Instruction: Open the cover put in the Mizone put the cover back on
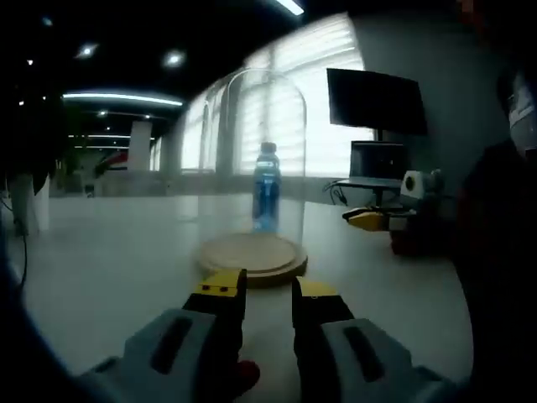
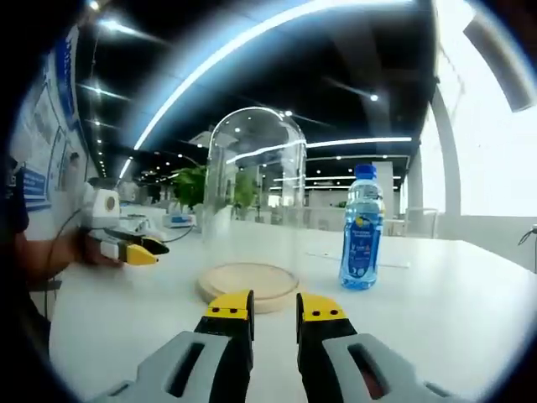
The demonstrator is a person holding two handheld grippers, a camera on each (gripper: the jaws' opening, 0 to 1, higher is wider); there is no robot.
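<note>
- Left gripper view, from the left: a pale, smooth, matte counter (image 1: 109, 252) spreads out toward a dim hall with ceiling lights
- At the bottom, the left hand-held gripper (image 1: 268, 290) points at the dome; its grey jaws with yellow tips stand a narrow gap apart and hold nothing
- Just past the tips sits a round, flat, light wooden base (image 1: 252, 256), lying on the counter
- On that base stands the cover (image 1: 256, 159), a clear glass bell with a rounded top, upright, its long axis vertical
- Seen through the glass, behind the cover, the Mizone bottle (image 1: 267, 189) stands upright on the counter, cap up; it is clear blue plastic with a blue label
- Further right, the right hand-held gripper (image 1: 369, 220) shows its yellow tips low over the counter, pointing left; a dark monitor (image 1: 375, 102) stands behind it
- Right gripper view, from the left: the other hand-held gripper (image 2: 147, 252) points right, yellow tips close together
- At the centre, the glass dome stands closed on its wooden disc (image 2: 247, 284)
- The right tool's own jaws rise at the bottom, a narrow gap between them, empty
- The bottle stands just right of the disc, outside the dome, apart from it
</note>
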